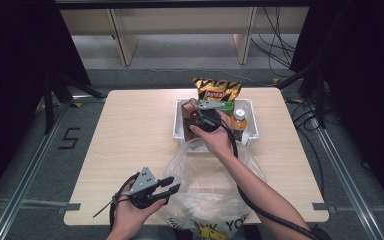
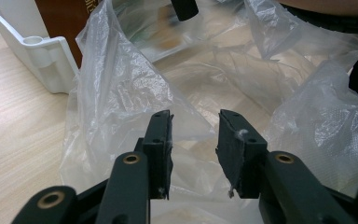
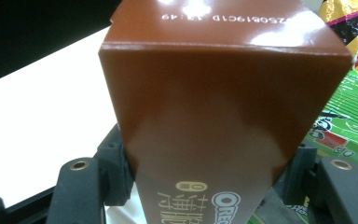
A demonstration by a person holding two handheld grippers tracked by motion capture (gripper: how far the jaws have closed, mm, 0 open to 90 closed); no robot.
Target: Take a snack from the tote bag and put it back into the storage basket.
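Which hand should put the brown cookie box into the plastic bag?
Right. The right gripper already clamps the brown box over the white bin. The left gripper is empty at the plastic bag.

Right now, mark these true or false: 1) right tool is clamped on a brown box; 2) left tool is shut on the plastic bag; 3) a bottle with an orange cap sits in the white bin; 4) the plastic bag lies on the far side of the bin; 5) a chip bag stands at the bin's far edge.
1) True: the right tool has its jaws pressed on both sides of the brown box.
2) False: the left tool is open, its jaws apart just short of the plastic bag.
3) True: the bottle stands in the white bin.
4) False: the bag lies on the person's side of the bin.
5) True: chip bag.
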